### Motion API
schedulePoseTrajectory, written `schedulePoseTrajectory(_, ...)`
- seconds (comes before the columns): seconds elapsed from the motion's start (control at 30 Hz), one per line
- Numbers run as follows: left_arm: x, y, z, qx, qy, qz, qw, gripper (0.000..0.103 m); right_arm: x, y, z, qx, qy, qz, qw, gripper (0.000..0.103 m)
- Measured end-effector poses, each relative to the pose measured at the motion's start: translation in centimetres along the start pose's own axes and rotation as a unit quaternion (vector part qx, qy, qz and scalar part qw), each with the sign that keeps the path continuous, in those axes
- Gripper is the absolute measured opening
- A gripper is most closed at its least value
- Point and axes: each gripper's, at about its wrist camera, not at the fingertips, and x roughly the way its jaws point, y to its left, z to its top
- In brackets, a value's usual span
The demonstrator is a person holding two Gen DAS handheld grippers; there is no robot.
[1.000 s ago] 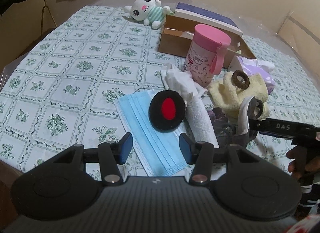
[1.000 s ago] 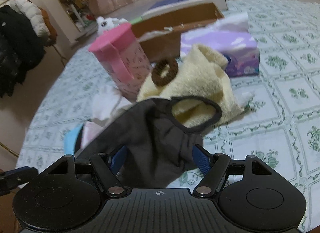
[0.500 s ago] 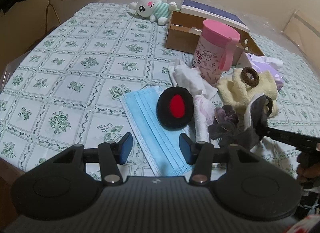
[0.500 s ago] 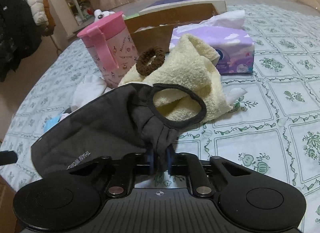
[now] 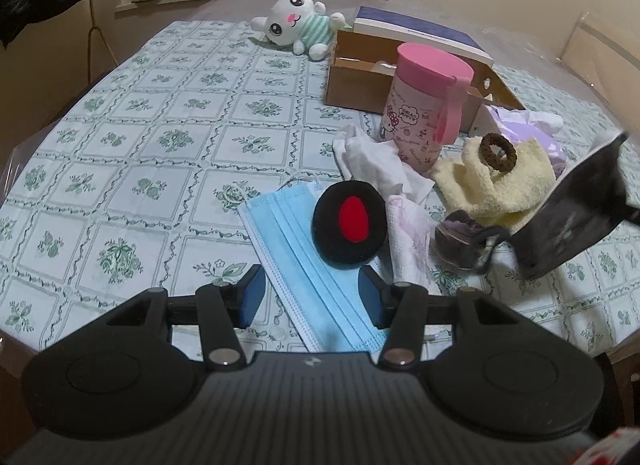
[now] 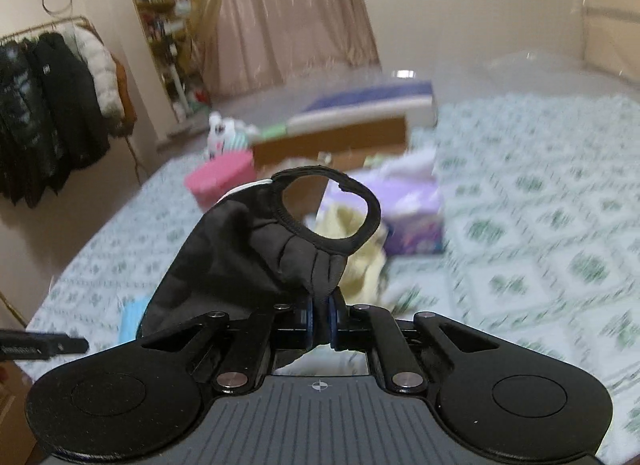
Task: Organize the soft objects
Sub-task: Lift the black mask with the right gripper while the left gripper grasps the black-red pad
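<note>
My right gripper [image 6: 320,323] is shut on a black cloth face mask [image 6: 240,249] and holds it in the air above the table; the mask also shows at the right of the left wrist view [image 5: 576,221]. My left gripper [image 5: 311,297] is open and empty, hovering over a blue surgical mask [image 5: 296,241]. A black round pad with a red centre [image 5: 350,221] lies on the blue mask. A yellow towel [image 5: 500,185] carries a brown hair tie [image 5: 498,152]. White cloths [image 5: 380,161] and a dark scrunchie [image 5: 460,239] lie nearby.
A pink lidded cup [image 5: 424,109] stands beside an open cardboard box [image 5: 360,81] with a book [image 5: 420,31] behind it. A purple tissue pack [image 6: 412,217] and a plush bunny [image 5: 298,25] sit farther back. Coats hang on a rack [image 6: 44,105] at the left.
My right gripper closed on the black mask and lifted it up off the table to the right, uncovering the dark scrunchie. My left gripper stayed open and pulled back a little.
</note>
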Motion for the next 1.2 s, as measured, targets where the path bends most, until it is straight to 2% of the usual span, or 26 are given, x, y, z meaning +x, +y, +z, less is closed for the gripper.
schedulePoseTrajectory(0.37, 3.2, -0.3, 0.4, 0.053, -0.003, -0.01, 0.9985, 0.048, -4.8, -2.3, 3.8, 0.022, -0.081, -0.037, 0.996, 0.008)
schedulePoseTrajectory(0.47, 4.5, -0.6, 0.4, 0.066, 0.002, -0.021, 0.9976, 0.053, -5.3, -3.2, 4.5, 0.038, -0.095, -0.049, 0.994, 0.008)
schedulePoseTrajectory(0.67, 7.5, -0.8, 0.9, 0.072, 0.021, -0.048, 0.9961, 0.063, -5.9, -5.3, 4.8, 0.053, -0.099, -0.084, 0.99, 0.008)
schedulePoseTrajectory(0.83, 9.4, -1.3, 1.3, 0.081, 0.033, -0.051, 0.9948, 0.064, -6.0, -6.5, 4.7, 0.06, -0.096, -0.103, 0.988, 0.008)
schedulePoseTrajectory(1.1, 10.8, -1.1, 2.6, 0.051, 0.037, -0.077, 0.995, 0.067, -5.6, -7.3, 4.7, 0.063, -0.086, -0.116, 0.988, 0.008)
schedulePoseTrajectory(1.2, 11.3, -1.2, 2.9, 0.047, 0.038, -0.076, 0.9953, 0.067, -5.4, -7.5, 4.7, 0.062, -0.085, -0.12, 0.987, 0.008)
